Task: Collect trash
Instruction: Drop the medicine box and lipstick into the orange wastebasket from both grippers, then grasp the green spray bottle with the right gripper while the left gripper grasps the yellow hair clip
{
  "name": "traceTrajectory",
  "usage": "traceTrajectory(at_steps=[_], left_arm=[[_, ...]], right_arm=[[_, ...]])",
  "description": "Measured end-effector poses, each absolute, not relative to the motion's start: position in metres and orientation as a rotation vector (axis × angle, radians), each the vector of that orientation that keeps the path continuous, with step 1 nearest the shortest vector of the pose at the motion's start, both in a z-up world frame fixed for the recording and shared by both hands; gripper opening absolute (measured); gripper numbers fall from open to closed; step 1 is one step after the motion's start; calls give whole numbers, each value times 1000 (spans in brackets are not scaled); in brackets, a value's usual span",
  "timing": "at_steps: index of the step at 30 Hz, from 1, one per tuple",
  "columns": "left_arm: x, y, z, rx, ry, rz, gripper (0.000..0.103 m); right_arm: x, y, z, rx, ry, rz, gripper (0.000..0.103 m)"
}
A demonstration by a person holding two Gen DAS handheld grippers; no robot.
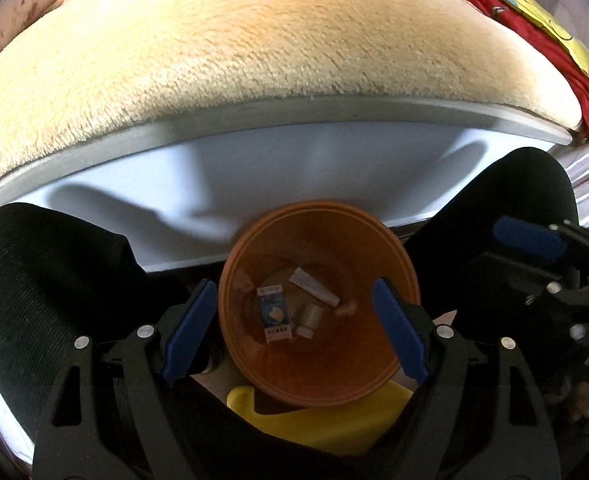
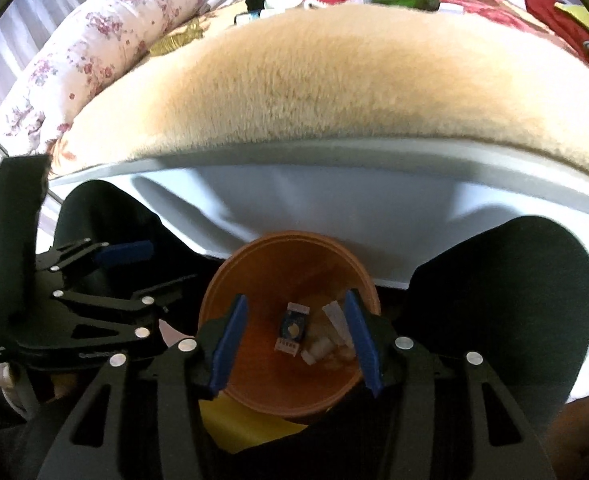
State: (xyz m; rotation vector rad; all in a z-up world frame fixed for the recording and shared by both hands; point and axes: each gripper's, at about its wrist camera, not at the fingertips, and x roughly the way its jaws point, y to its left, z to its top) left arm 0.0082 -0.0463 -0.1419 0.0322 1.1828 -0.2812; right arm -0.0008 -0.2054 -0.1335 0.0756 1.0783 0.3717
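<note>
Orange round plastic bin (image 1: 318,384) sits low between the person's knees beside the bed, catching trash: blue-and-white carton (image 1: 273,313) and white wrappers (image 1: 314,287) lie inside, left gripper (image 1: 294,332) and right gripper (image 2: 296,346) above, both spread, empty.
</note>
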Motion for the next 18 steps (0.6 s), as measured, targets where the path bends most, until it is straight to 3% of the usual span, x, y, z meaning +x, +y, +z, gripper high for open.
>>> traceTrajectory(at_steps=[11,14,18], left_arm=[[9,-50,-143,55,1190,-289,78],[11,-51,-144,60,1197,-295,78],[15,-53,-150,67,1214,-312,78]], right_arm=[[40,-226,-57,-38,945,424,60],[69,-237,-34,-44,919,457,73],[120,-244,-21,-165,893,444,77]])
